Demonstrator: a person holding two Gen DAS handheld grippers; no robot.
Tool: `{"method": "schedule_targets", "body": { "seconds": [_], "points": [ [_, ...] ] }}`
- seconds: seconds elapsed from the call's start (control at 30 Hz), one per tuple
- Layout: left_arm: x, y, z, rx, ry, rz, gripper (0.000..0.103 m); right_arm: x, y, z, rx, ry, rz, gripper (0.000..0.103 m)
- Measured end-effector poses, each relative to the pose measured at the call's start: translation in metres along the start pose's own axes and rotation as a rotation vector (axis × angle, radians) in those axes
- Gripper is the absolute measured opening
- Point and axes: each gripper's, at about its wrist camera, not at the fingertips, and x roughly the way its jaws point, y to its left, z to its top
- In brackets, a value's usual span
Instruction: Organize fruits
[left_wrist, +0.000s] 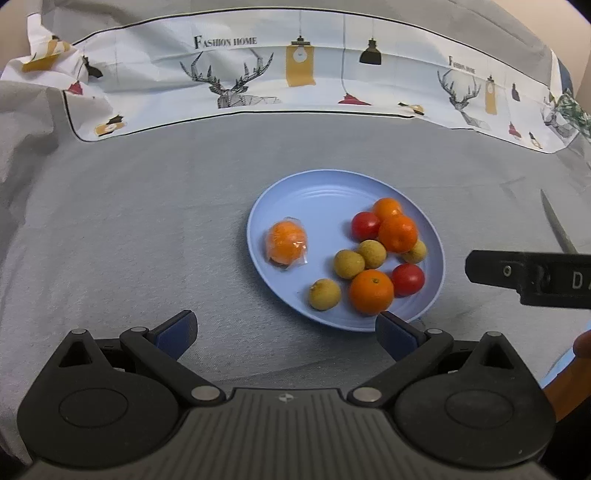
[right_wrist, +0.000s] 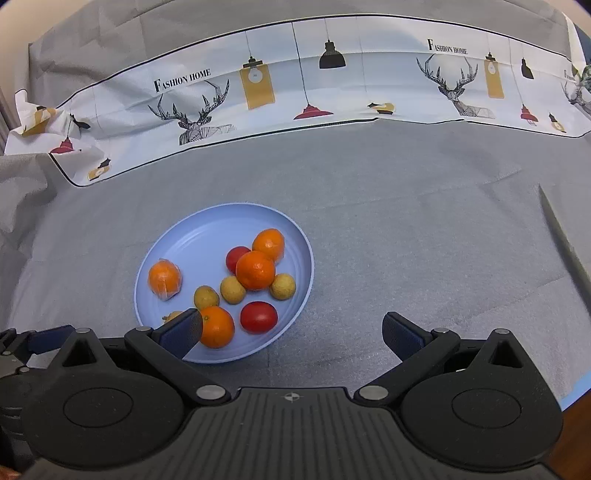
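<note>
Both grippers hang low over the grey cloth (left_wrist: 129, 229) with their jaws spread wide and nothing between them. The left gripper (left_wrist: 286, 332) sits at the near edge of the blue plate (left_wrist: 314, 188), its right fingertip just overlapping the rim below the nearest orange (left_wrist: 371, 291). The right gripper (right_wrist: 291, 332) sits off the plate's near right side, its left fingertip covering the rim beside that same orange. All the fruit lies on the plate, ahead of the jaws: oranges, red tomatoes (left_wrist: 407, 279), tan longans (left_wrist: 325, 294), and a plastic-wrapped orange (left_wrist: 286, 244) alone on the plate's left. Beyond the plate runs a deer-printed cloth (left_wrist: 236, 85).
</note>
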Motion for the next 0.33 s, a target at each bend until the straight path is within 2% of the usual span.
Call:
{"method": "schedule_targets", "body": {
  "seconds": [0.33],
  "points": [
    [-0.0022,-0.0013,-0.0003,0.007,-0.012,-0.01,0.103,0.0003,-0.0006,-0.0008,0.012,0.003,0.001,0.102]
  ]
}}
